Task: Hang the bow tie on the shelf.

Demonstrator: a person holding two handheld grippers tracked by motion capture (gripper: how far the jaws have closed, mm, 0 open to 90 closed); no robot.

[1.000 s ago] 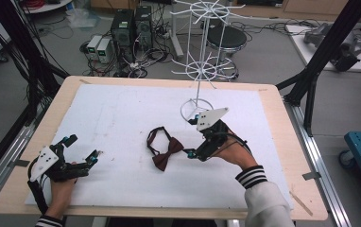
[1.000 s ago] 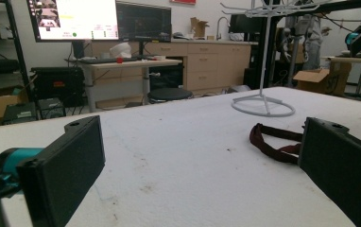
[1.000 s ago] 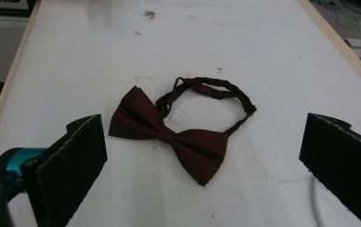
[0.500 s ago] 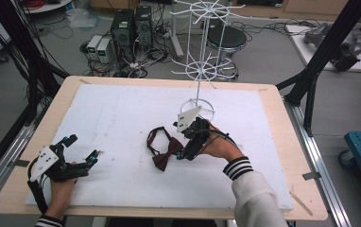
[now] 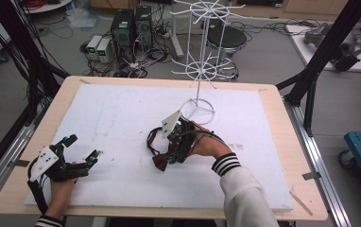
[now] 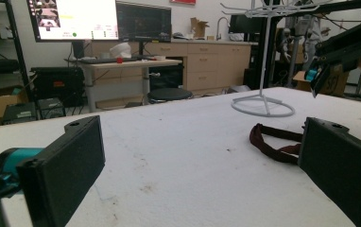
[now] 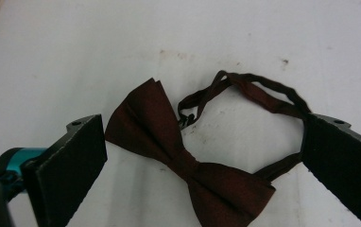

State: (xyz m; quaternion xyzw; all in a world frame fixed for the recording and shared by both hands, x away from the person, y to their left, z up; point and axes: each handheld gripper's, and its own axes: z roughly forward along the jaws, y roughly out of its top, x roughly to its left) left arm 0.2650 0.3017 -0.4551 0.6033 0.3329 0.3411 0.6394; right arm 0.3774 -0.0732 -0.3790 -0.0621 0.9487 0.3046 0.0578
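Observation:
A dark maroon bow tie (image 5: 159, 161) with its looped strap (image 5: 151, 138) lies on the white foam board (image 5: 122, 113) near the middle. My right gripper (image 5: 170, 152) hovers right over it, jaws open. In the right gripper view the bow tie (image 7: 188, 163) lies between the two spread jaws, its strap (image 7: 263, 97) curling toward the right jaw. My left gripper (image 5: 83, 152) rests at the board's front left corner, open and holding nothing. The left gripper view shows the strap (image 6: 273, 144) beyond its right jaw and the right gripper (image 6: 318, 75) at upper right.
A white wire display rack (image 5: 198, 71) with hooked arms stands on its ring base (image 5: 197, 109) just behind the right gripper. The wooden table edge (image 5: 282, 142) frames the board. Computers and cables lie on the floor beyond.
The right gripper has moved left and down from beside the bow tie to directly over it. The left gripper has stayed still.

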